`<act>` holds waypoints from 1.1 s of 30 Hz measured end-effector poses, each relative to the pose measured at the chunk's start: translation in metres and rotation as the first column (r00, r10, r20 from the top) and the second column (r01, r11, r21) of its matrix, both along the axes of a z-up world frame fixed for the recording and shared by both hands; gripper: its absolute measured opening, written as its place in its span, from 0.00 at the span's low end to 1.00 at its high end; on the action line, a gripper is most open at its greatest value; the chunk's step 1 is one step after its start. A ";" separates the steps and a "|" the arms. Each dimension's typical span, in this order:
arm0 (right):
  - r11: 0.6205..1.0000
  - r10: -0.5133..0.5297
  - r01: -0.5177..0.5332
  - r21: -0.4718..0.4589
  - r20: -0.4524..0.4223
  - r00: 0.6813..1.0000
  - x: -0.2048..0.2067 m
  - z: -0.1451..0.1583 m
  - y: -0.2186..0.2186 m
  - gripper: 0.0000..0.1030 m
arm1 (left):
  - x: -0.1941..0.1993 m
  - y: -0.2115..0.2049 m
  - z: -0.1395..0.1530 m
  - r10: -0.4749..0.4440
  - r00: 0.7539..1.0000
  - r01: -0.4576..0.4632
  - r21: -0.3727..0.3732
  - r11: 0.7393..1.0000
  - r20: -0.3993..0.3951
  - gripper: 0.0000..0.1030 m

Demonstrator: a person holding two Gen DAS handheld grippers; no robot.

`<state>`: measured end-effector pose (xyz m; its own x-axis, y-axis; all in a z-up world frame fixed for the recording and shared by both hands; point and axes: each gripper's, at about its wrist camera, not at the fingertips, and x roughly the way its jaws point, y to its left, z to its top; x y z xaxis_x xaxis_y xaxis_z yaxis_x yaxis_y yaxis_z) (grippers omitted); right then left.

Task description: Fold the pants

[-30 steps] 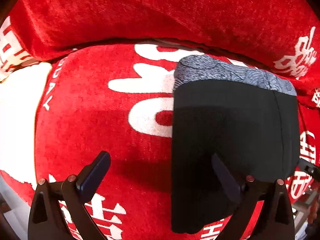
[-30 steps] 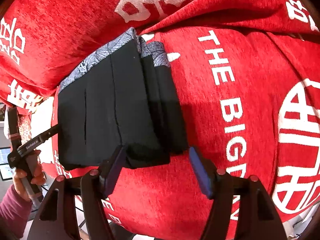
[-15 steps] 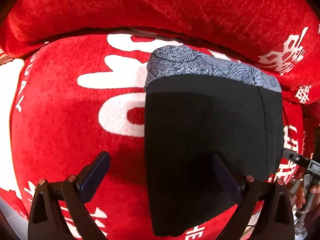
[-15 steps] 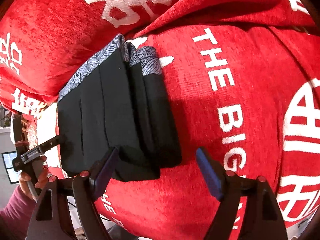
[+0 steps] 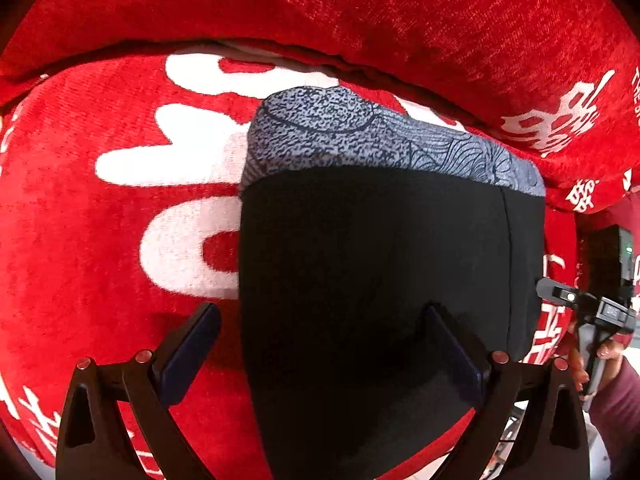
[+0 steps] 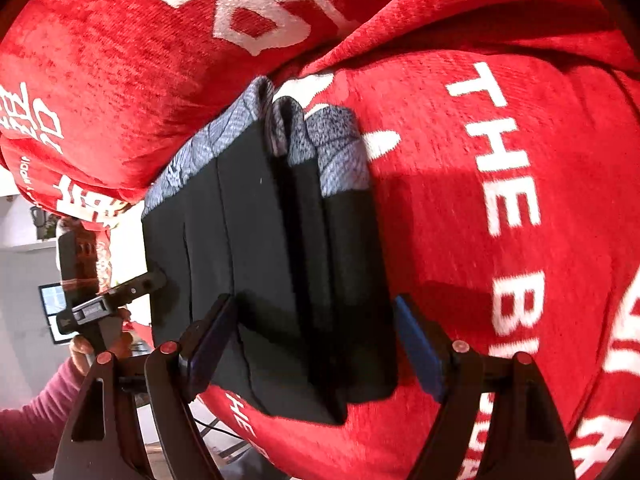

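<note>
The black pants lie folded into a thick rectangle on a red cushion, with a grey patterned waistband at the far end. In the right wrist view the pants show several stacked layers. My left gripper is open and hovers over the near end of the fold, holding nothing. My right gripper is open, its fingers straddling the near end of the stack. The right gripper shows at the pants' right edge in the left wrist view; the left gripper shows at their left edge in the right wrist view.
A red back cushion with white characters rises right behind the pants. The seat cushion carries white lettering and extends to the right of the fold. Its front edge drops off below the grippers, with a room beyond.
My left gripper has shifted right, so the pants now sit between its fingers. My right gripper has moved forward over the near end of the stack. Both stay open.
</note>
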<state>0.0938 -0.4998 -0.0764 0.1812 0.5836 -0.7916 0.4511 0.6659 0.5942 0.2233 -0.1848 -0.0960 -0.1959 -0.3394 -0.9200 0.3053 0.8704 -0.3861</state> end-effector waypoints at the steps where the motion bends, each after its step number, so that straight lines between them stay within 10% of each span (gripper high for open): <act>1: 1.000 0.001 -0.001 0.013 0.000 1.000 0.000 -0.002 -0.003 0.80 | 0.001 -0.001 -0.001 -0.001 1.000 0.001 -0.006 1.000 -0.005 0.98; 18: 0.993 -0.019 0.015 0.120 0.027 0.999 0.007 -0.021 -0.010 0.82 | 0.003 -0.015 -0.014 0.024 0.999 -0.025 -0.054 0.998 -0.025 0.99; 25: 0.993 -0.038 0.037 0.114 0.008 0.999 0.007 -0.014 -0.007 0.58 | -0.003 -0.007 0.005 0.059 0.998 -0.058 -0.097 0.994 0.004 0.76; 33: 0.971 -0.132 0.128 0.203 0.006 0.991 -0.002 0.003 -0.007 0.47 | -0.011 0.007 0.038 0.082 0.997 -0.082 -0.172 0.982 -0.008 0.72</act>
